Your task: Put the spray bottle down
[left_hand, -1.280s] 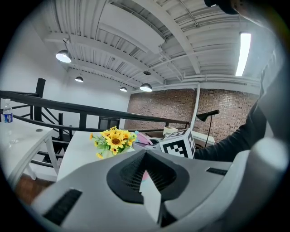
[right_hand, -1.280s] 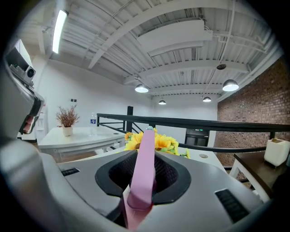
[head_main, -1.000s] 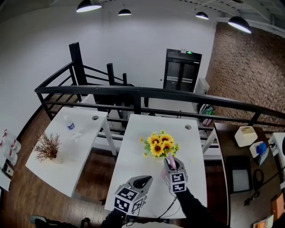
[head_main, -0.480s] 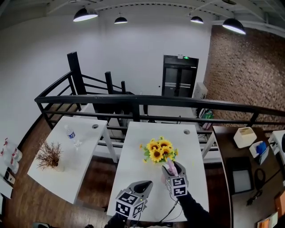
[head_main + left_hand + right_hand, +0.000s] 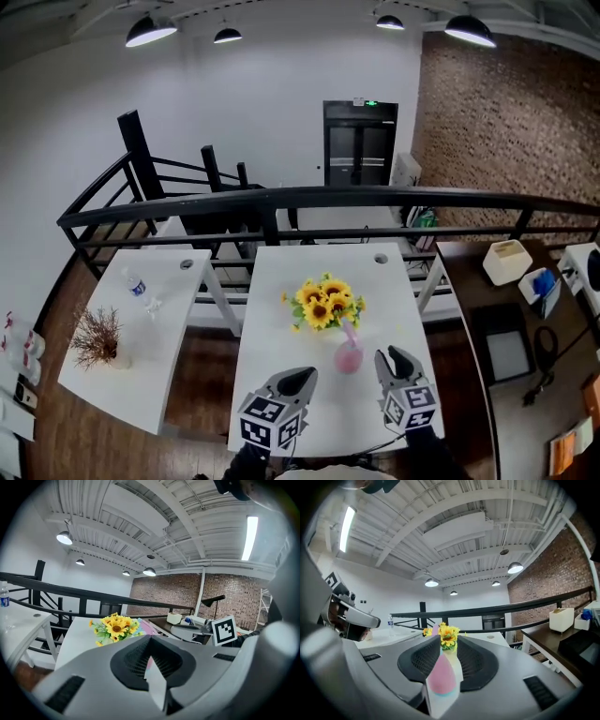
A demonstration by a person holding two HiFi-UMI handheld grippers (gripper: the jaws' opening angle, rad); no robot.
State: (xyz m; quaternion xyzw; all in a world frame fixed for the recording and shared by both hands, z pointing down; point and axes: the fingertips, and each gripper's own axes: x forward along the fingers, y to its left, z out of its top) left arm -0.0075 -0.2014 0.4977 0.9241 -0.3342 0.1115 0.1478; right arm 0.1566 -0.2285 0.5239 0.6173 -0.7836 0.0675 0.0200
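The pink spray bottle [image 5: 349,356] stands upright on the white table [image 5: 281,309], just in front of the sunflower bunch [image 5: 323,302]. My right gripper [image 5: 394,357] is to the right of the bottle and apart from it. Its jaws are closing with nothing between them. In the right gripper view the bottle [image 5: 440,674] shows through the narrow gap of the right gripper [image 5: 443,667], in line with the sunflowers [image 5: 447,636]. My left gripper [image 5: 298,377] hovers near the table's front edge, left of the bottle, shut and empty. The left gripper view shows the sunflowers [image 5: 115,626] ahead.
A second white table [image 5: 178,309] at the left bears a water bottle [image 5: 134,286] and a dried plant [image 5: 97,337]. A black railing [image 5: 309,197] runs behind both tables. A dark desk at the right holds a white box [image 5: 506,261].
My right gripper has let go of the spray bottle and drawn away to the right. The bottle now stands alone on the table. The left gripper has stayed in place.
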